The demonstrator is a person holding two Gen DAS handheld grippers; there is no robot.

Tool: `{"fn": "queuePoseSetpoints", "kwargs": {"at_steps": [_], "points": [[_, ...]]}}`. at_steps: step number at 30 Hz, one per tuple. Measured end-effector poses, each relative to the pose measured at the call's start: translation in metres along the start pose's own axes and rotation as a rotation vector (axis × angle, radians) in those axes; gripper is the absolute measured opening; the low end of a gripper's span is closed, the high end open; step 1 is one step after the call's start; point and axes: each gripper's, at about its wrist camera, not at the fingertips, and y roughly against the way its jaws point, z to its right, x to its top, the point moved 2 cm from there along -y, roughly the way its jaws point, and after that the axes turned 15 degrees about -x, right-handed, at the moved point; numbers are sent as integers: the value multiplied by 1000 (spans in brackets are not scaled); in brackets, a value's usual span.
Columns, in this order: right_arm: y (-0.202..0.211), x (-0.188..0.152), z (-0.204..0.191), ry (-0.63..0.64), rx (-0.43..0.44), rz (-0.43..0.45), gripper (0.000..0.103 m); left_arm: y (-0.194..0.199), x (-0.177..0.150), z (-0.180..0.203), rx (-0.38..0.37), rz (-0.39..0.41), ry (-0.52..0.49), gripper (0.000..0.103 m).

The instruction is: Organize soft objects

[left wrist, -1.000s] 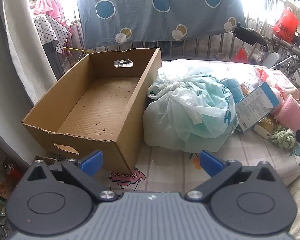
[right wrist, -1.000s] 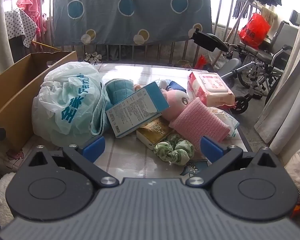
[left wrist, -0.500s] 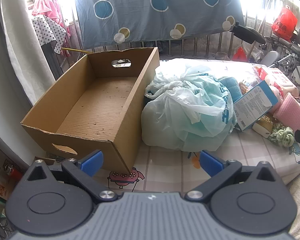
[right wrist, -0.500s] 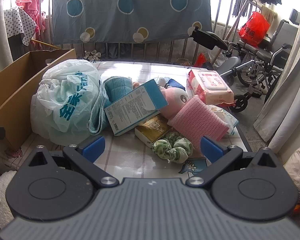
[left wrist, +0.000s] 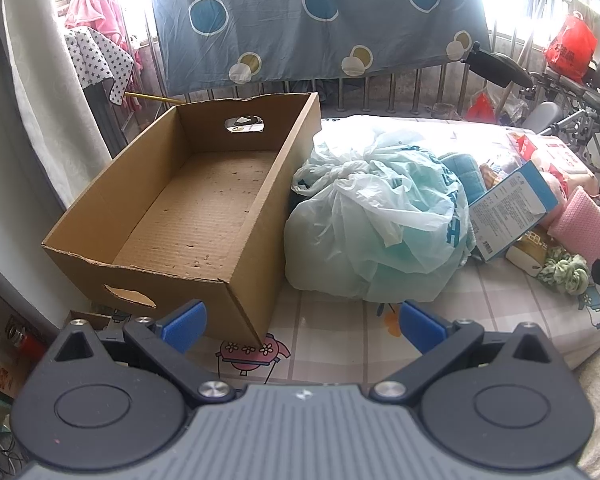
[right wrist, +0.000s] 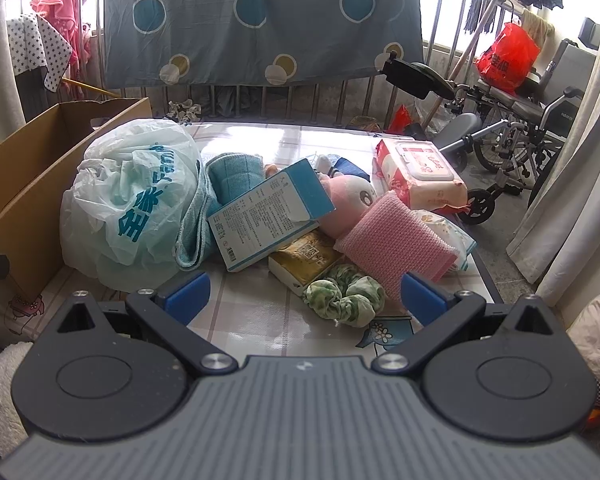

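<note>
Left gripper [left wrist: 300, 322] edges nearer the crinkly plastic bag [left wrist: 380, 224], corrugated cardboard box [left wrist: 196, 216] alongside, both grippers' jaws spread, right gripper [right wrist: 305, 294] empty over ruffled green scrunchie [right wrist: 345, 294].

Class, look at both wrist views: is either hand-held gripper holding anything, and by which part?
Nothing is held. The left hand-held gripper and right hand-held gripper are both open and empty.

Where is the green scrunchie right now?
In the right wrist view the scrunchie lies on the table near the front edge, just ahead of the open right gripper, touching the yellow pack and below the pink cloth.
</note>
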Motion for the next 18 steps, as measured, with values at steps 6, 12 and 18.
{"fn": "queuePoseSetpoints", "kwargs": {"at_steps": [6,12,18], "points": [[-1,0,2,-4,-6,-2,102,3,1,-1,-6,2,0,103],[-2,0,2,-3,-7,-5,102,2,2,-1,-5,0,-1,103],[-2,0,2,-5,-6,-4,102,2,3,0,-3,1,-1,103]]}}
